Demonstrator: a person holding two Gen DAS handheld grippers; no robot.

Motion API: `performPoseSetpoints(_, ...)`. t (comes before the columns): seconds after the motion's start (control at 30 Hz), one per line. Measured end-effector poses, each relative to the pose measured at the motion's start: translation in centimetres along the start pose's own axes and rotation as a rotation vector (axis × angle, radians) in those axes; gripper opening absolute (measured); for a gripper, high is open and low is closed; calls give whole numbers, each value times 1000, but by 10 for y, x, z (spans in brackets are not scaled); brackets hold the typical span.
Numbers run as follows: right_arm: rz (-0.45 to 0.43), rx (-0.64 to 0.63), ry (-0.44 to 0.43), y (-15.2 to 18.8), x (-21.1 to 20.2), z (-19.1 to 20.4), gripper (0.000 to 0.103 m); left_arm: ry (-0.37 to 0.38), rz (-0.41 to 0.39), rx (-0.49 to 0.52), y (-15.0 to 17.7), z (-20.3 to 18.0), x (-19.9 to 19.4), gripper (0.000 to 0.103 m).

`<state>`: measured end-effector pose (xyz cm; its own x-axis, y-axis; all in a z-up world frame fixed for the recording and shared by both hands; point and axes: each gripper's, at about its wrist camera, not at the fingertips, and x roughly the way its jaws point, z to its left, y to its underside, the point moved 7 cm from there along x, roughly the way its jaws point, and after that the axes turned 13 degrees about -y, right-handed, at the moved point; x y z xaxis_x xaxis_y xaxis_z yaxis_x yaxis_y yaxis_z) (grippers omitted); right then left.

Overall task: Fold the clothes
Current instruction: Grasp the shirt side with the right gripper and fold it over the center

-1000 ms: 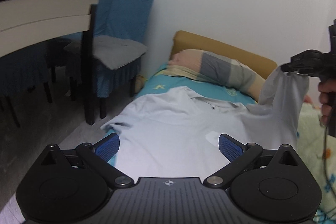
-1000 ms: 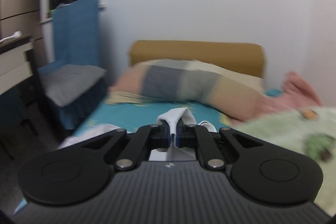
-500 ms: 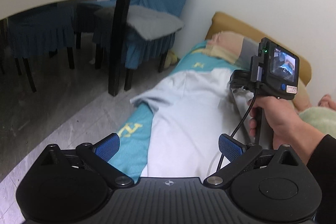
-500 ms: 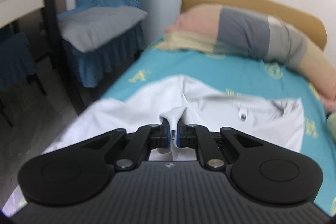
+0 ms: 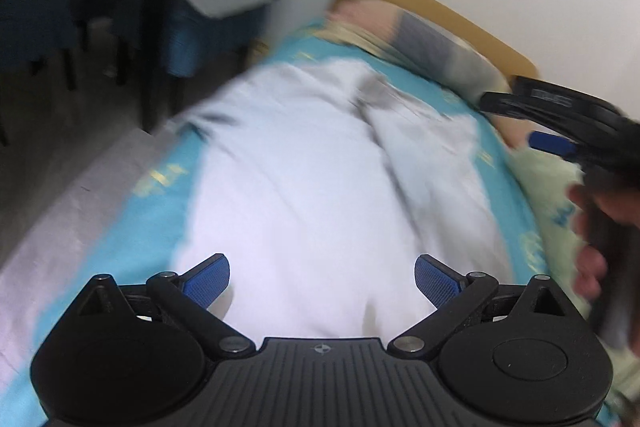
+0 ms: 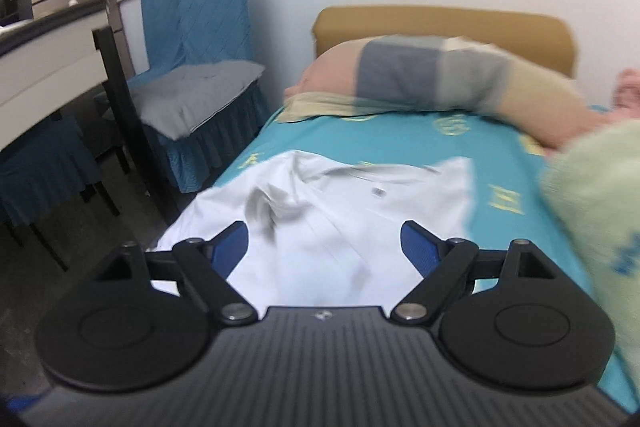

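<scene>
My right gripper is opening, its jaws wide with nothing pinched between them; the white shirt lies flat on the teal bed sheet just ahead and below; its long axis runs away from me toward the pillow; my left gripper hangs spread and empty over the near hem, so I judge it nearer.

a white shirt lies on a turquoise bedsheet printed with yellow motifs. the pillow has pink, grey and beige blocks, the headboard is mustard-tan. a pale green blanket bears blue marks. the chair cover is quilted blue, its cushion grey.
</scene>
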<state>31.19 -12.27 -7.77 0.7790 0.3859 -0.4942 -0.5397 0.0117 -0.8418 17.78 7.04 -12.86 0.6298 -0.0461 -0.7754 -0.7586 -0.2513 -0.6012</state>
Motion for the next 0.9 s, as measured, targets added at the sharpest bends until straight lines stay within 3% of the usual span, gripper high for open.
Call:
performPoseSetpoints(0.17,-68,166,1,51,-127,-12,85,155,125,92,38,-44,-10,94)
performPoseSetpoints(0.33,-121,271,30,115,-208,-21,85,201,242,195,84,-61,-20,91)
performPoseSetpoints(0.5,-132,341,74,154,-232,-35,85,235,418,210,125,-67,-13,77)
performPoseSetpoints(0.7,-121,379,61,161,-223,-47,85,309,470,278,147,-86,-19,70)
performPoseSetpoints(0.8,-109,402,40,166,-224,-49,85,304,474,328,159,-95,-20,58)
performPoseSetpoints(0.9,-122,406,17,165,-228,-47,85,301,442,396,168,-103,-22,31)
